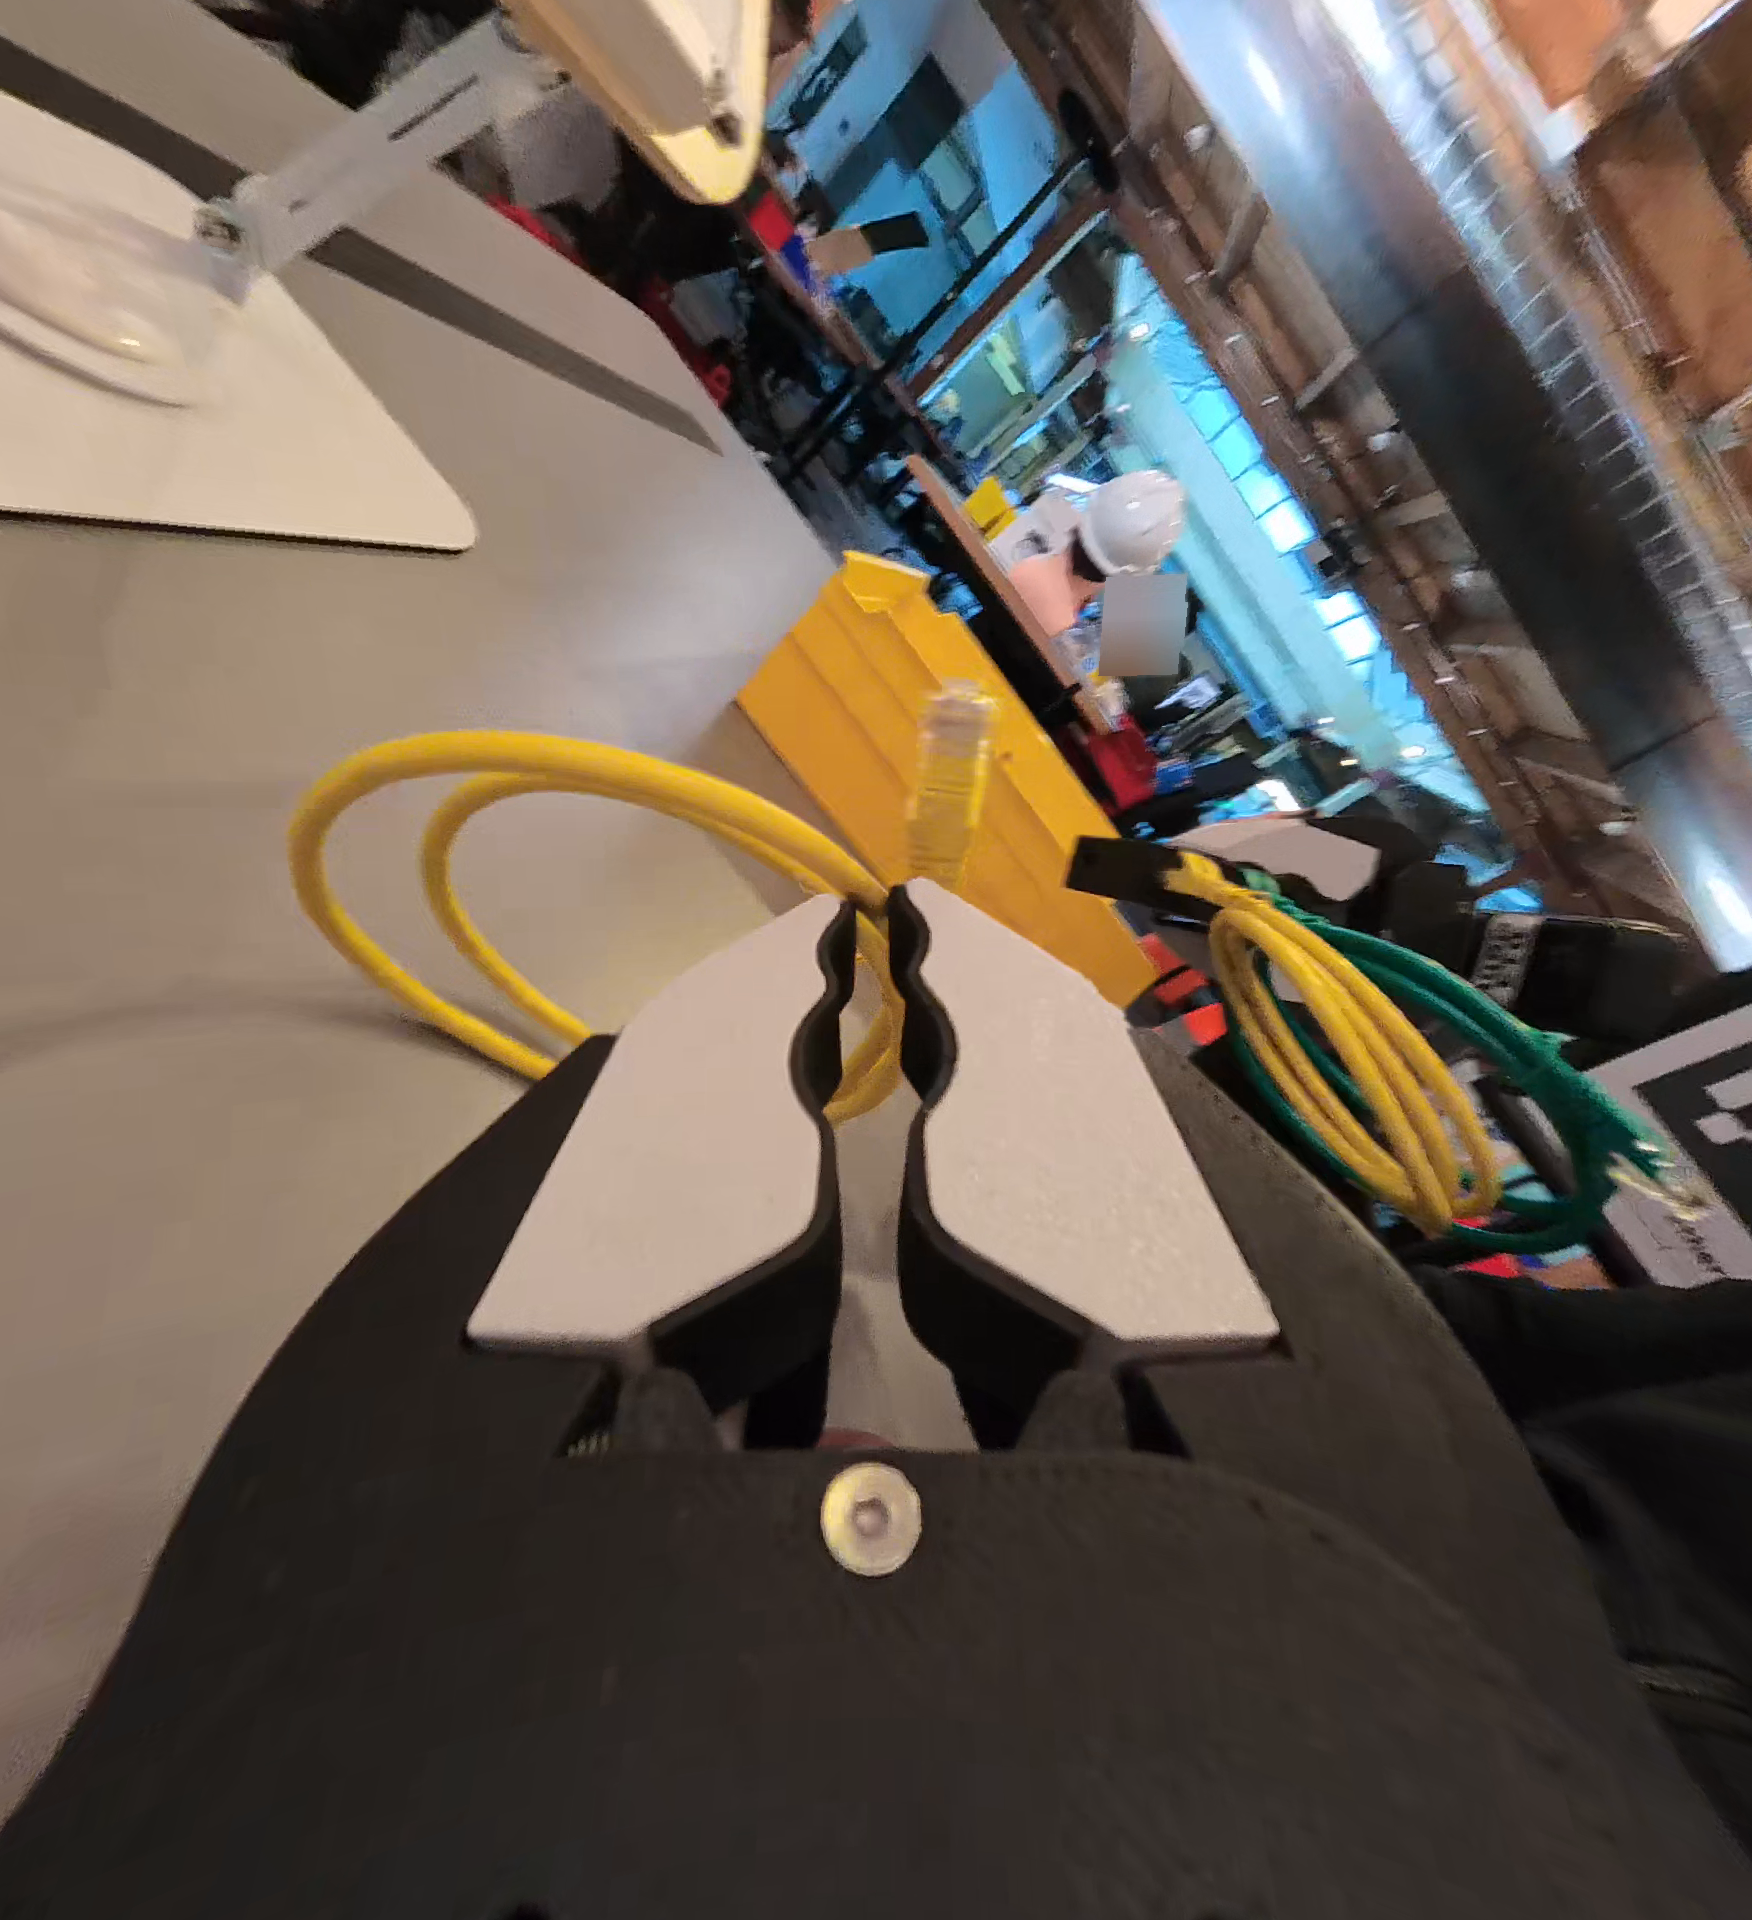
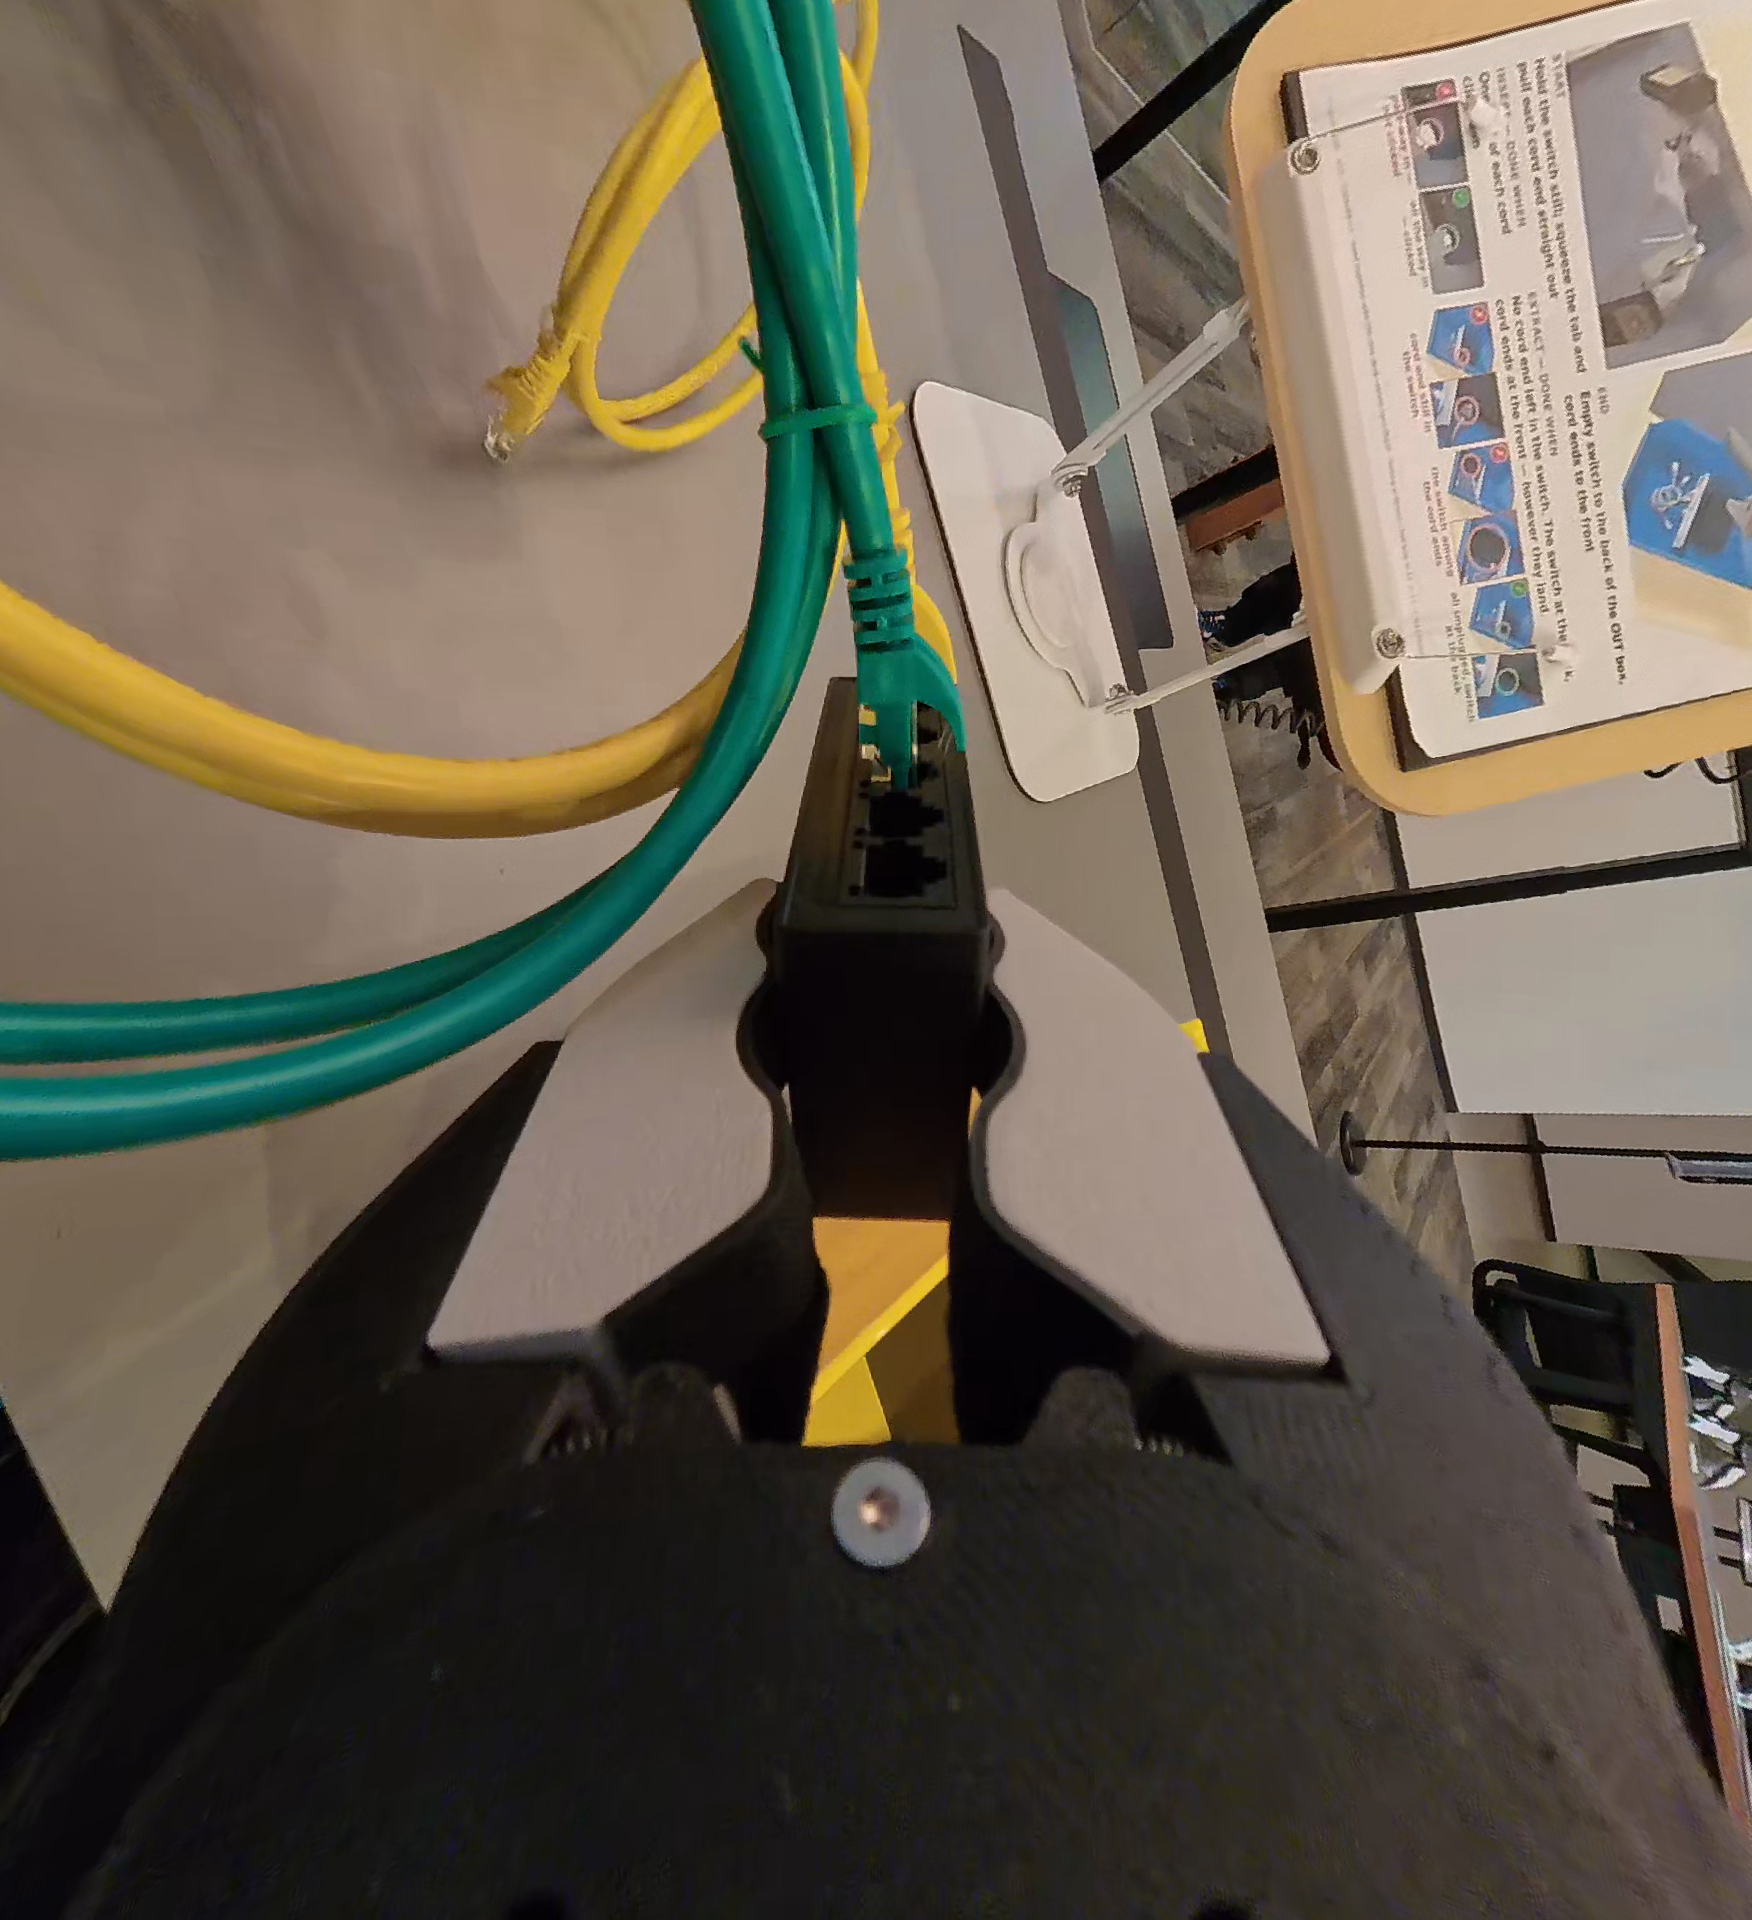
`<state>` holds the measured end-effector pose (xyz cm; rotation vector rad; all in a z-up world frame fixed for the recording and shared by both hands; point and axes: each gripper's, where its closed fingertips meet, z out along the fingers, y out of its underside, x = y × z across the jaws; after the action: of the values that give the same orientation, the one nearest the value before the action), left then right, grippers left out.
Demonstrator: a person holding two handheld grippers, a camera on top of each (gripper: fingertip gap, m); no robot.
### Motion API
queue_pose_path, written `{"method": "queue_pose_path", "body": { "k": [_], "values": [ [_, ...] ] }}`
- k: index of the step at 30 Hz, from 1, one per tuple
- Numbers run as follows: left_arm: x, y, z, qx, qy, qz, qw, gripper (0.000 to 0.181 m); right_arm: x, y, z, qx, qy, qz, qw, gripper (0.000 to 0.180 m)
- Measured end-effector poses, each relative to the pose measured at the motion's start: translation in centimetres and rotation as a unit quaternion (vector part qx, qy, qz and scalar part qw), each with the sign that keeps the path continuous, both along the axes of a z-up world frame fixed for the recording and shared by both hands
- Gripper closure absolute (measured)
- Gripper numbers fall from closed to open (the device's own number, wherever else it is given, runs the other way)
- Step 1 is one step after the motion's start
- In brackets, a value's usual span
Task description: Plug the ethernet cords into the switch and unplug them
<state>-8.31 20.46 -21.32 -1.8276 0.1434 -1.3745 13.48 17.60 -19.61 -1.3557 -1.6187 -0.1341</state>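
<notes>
Left wrist view first: the left gripper (image 1: 874, 914), black with grey finger plates, has its jaws nearly together, pinching a thin yellow ethernet cord (image 1: 581, 774) at their very tips. The cord's clear plastic plug (image 1: 953, 764) stands upright just beyond the jaws, free of any port, while the rest of the cord loops back over the pale grey surface (image 1: 176, 831). A yellow plastic bin (image 1: 913, 748) sits behind the plug. Farther right, the small black network switch (image 1: 1121, 868) is seen in the air with a bundled yellow cord (image 1: 1360, 1081) and a bundled green cord (image 1: 1454, 997) hanging from it.

Right wrist view: the right gripper (image 2: 882, 925) has its jaws clamped on the sides of the small black network switch (image 2: 877, 966), which lies lengthwise between them with its port face turned toward the camera. The green cord's plug (image 2: 893, 665) sits in a far port; the two nearest ports are open. Green cable loops (image 2: 498, 997) sweep left, tied with a green zip tie (image 2: 820, 419). A loose yellow plug (image 2: 524, 390) lies on the surface, well apart from the switch. A white stand (image 2: 1048, 623) carries an instruction sheet (image 2: 1599, 364) at right.
</notes>
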Motion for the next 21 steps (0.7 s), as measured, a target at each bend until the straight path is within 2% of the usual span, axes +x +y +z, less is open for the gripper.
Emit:
{"method": "queue_pose_path", "body": {
  "k": [6, 11, 13, 19, 21],
  "values": [
    [-3.3, 1.0, -1.2, -0.007, 0.084, 0.057, 0.995, 0.177, -0.1, -0.2, -0.1, -0.006, -0.003, 0.003, 1.0, 0.151],
    [-5.3, 1.4, -5.5, -0.055, 0.253, 0.084, 0.962, 0.179, -0.2, -0.1, -0.4, -0.012, -0.004, 0.004, 1.0, 0.151],
    [-5.4, 1.8, -6.3, -0.059, 0.28, 0.091, 0.954, 0.177, -0.2, -0.2, -0.4, -0.012, -0.006, 0.005, 1.0, 0.151],
    [-5.9, 1.1, -7.3, -0.087, 0.327, 0.13, 0.932, 0.156, 0.1, 0.0, -0.5, -0.012, -0.007, -0.002, 1.0, 0.15],
    [-5.2, 1.0, -8.7, -0.106, 0.356, 0.118, 0.921, 0.14, -0.1, 0.0, -0.7, -0.015, -0.005, 0.001, 1.0, 0.15]
  ]
}}
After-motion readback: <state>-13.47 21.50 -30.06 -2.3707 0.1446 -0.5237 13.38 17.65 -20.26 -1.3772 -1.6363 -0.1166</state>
